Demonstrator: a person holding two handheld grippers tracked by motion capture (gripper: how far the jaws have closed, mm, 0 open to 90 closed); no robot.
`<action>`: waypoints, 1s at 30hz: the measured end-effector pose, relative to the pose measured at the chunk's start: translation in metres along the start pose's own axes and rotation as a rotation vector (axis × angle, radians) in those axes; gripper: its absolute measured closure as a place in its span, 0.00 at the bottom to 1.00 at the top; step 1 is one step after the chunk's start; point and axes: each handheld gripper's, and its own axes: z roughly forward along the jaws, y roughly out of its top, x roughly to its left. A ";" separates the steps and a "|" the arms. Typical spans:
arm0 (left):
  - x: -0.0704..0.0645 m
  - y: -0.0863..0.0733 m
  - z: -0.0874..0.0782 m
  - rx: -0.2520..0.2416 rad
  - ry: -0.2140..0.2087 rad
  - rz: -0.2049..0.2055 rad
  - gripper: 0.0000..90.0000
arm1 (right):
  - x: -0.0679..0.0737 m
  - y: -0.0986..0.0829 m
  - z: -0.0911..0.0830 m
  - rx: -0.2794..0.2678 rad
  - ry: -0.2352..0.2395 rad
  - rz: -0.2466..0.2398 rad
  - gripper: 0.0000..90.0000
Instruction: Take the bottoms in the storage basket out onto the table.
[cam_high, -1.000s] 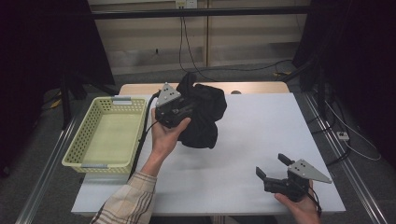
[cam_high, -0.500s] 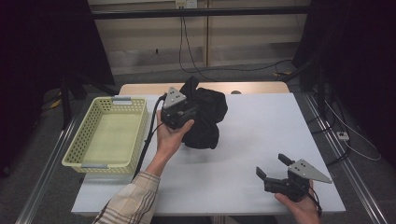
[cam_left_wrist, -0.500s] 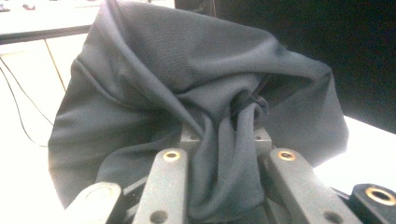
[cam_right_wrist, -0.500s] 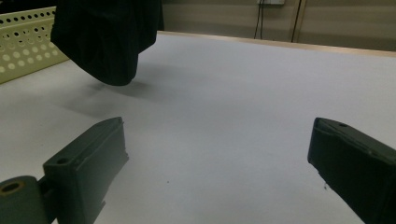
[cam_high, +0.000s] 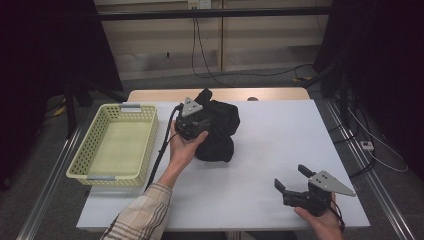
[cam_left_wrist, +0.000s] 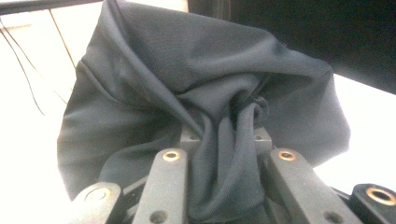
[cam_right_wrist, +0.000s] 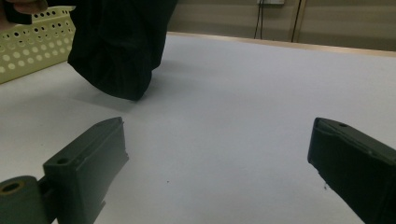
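Note:
A black cloth (cam_high: 222, 132) is bunched up at the middle back of the white table (cam_high: 280, 135). My left gripper (cam_high: 196, 125) is shut on a twisted fold of it. In the left gripper view that fold of cloth (cam_left_wrist: 219, 93) runs between the two jaws of the left gripper (cam_left_wrist: 224, 140). In the right gripper view the cloth (cam_right_wrist: 121, 46) hangs with its lower end at the table surface. My right gripper (cam_high: 290, 176) rests near the front right edge with its jaws wide apart, and nothing lies between them in the right gripper view (cam_right_wrist: 219, 140).
A pale yellow perforated basket (cam_high: 148, 145) stands at the left of the table, also seen in the right gripper view as the basket (cam_right_wrist: 32, 42). Cables trail over the floor behind and to the right of the table.
My left gripper, with the black cloth in it, has shifted a little to the right and toward the person. The right gripper has stayed still.

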 end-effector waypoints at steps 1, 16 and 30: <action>0.000 -0.002 0.002 0.010 -0.001 -0.002 0.84 | 0.000 0.000 0.000 0.000 0.000 0.000 0.05; -0.010 -0.019 0.026 0.124 -0.078 0.006 0.83 | 0.000 0.000 0.000 -0.002 0.001 0.000 0.05; -0.014 -0.033 0.041 0.210 -0.067 0.060 0.80 | 0.000 0.000 0.000 0.001 0.001 0.003 0.05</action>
